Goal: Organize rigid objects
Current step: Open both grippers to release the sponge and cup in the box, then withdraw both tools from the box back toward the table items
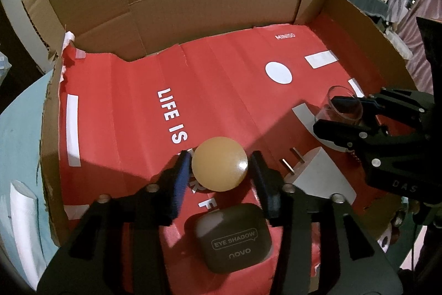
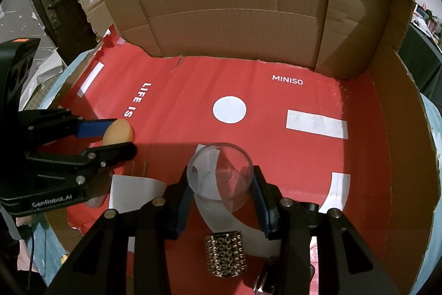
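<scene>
Eyeshadow case (image 1: 233,238) lay nearest, under the left gripper (image 1: 221,170) pinching an egg (image 1: 219,163) above the red mat (image 1: 132,101). Right gripper (image 2: 220,184) clamped a glass cup (image 2: 220,176); best kept upright, set down gently, well apart from the studded cylinder (image 2: 225,255).

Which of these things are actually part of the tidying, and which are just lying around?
In the job:
left claw around the orange egg
right claw around the clear glass cup

Lying about:
eye shadow case
studded cylinder
white plug

Dim, warm indoor light casts dark shadows across the red sheet (image 1: 221,79), a small glare spot on the egg (image 1: 219,163), and fisheye bending with black vignetted corners.
</scene>
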Tool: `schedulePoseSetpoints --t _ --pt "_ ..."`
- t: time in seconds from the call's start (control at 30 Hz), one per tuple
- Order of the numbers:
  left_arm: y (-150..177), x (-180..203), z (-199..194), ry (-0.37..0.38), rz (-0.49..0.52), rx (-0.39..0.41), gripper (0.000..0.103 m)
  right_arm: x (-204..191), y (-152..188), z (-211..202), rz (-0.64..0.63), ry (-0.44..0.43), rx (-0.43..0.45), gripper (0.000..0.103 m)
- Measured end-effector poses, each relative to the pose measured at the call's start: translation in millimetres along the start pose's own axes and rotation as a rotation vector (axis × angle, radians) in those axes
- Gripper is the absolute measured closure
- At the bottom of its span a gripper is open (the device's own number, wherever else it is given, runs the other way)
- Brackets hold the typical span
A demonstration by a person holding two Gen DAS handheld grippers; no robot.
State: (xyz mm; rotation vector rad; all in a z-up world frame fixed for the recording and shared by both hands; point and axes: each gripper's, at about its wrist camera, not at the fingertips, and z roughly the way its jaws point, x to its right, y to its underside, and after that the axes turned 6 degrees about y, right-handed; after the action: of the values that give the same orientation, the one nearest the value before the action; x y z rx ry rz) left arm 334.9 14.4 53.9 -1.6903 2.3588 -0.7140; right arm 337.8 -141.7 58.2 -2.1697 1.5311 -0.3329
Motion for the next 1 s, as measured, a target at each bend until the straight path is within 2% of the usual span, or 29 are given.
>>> schedulePoseSetpoints --t 0.07,0.3,0.43,0.57,0.7,0.83,0.93,1.0 --pt "-1 2 -2 -0.003 0.009 0.014 0.05 0 0 0 0.0 0.0 0.0 0.059" --pt "0 1 -11 0.003 -0.006 0.032 0.048 -2 1 -2 -0.004 -0.003 0.005 0.054" --pt "3 2 -21 0.006 -0.013 0.061 0.038 -5 3 -7 -0.006 -0.005 0.018 0.046" --pt "8 3 -35 0.004 -0.026 0.097 0.036 -9 4 -19 -0.008 0.003 0.04 0.041" --pt "17 7 -58 0.004 -0.039 0.154 0.029 -13 8 -39 -0.009 0.013 0.079 0.037" --pt "29 16 -84 0.005 -0.047 0.212 0.027 -17 18 -67 -0.01 0.032 0.137 0.03" --pt "42 25 -106 0.001 -0.049 0.266 0.019 -20 28 -92 -0.012 0.043 0.187 0.028" --pt "49 32 -116 -0.002 -0.046 0.302 0.019 -23 37 -112 -0.011 0.047 0.232 0.023"
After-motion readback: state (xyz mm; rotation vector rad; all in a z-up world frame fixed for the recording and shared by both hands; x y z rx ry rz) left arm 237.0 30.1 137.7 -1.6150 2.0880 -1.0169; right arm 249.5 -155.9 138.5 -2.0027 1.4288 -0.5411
